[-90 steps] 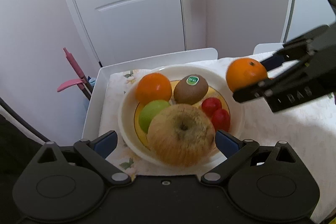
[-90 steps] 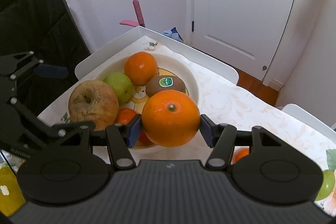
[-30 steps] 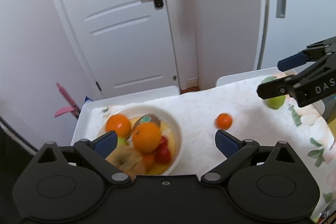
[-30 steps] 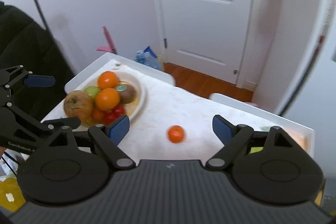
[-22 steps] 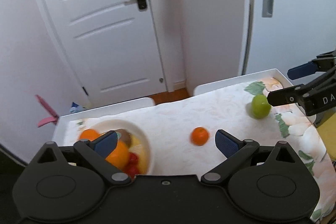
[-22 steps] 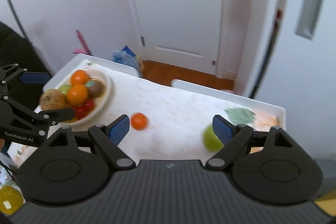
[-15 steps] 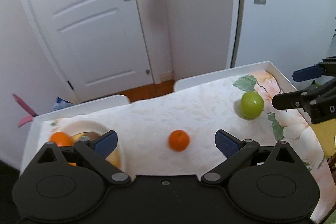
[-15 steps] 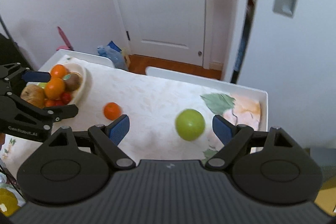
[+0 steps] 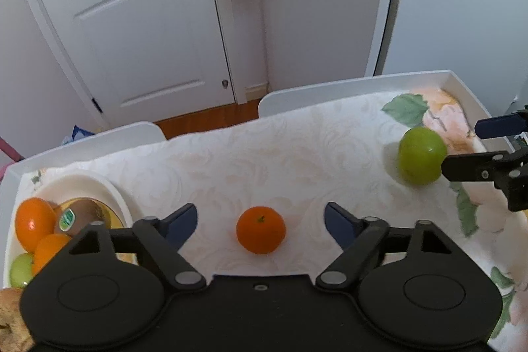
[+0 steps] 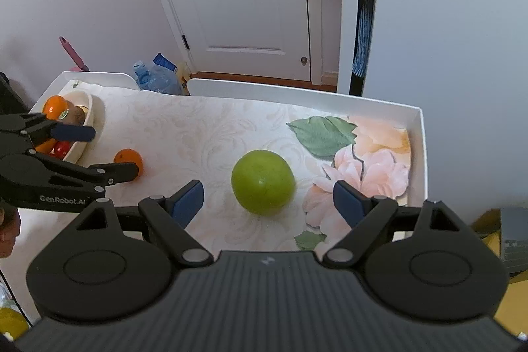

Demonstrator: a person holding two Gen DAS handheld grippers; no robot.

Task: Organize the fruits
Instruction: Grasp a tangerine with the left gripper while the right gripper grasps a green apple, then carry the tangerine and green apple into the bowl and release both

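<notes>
The left tongs (image 9: 260, 221) stood with both jaws wide apart and gripped nothing. A small orange (image 9: 260, 234) lay on the cloth-covered bench (image 9: 264, 154) directly ahead of these tongs, centred in the gap between the blue pads (image 9: 180, 221) and touching neither of them.

The right tongs (image 10: 269, 203) were likewise spread wide and gripped nothing. A green apple (image 10: 263, 182) rested on the bench between their two fingers, clear of both pads, just beside the printed pink flower and green leaf of the cloth. In the left wrist view, the same green apple sat near the right end of the bench, with the right tongs' fingertips just beside it.

A white bowl (image 9: 99, 190) stood at the left end of the bench, well apart from the green apple and near the small orange. It contained two oranges (image 9: 34, 225), a kiwi (image 9: 81, 216) bearing a green sticker, and a small green fruit (image 9: 20, 269). In the right wrist view, red fruit (image 10: 61, 148) also showed in the bowl, partly hidden behind the left tongs.

A white raised rim (image 10: 424, 154) bordered the bench. A white panelled door (image 9: 132, 22) stood behind it.
</notes>
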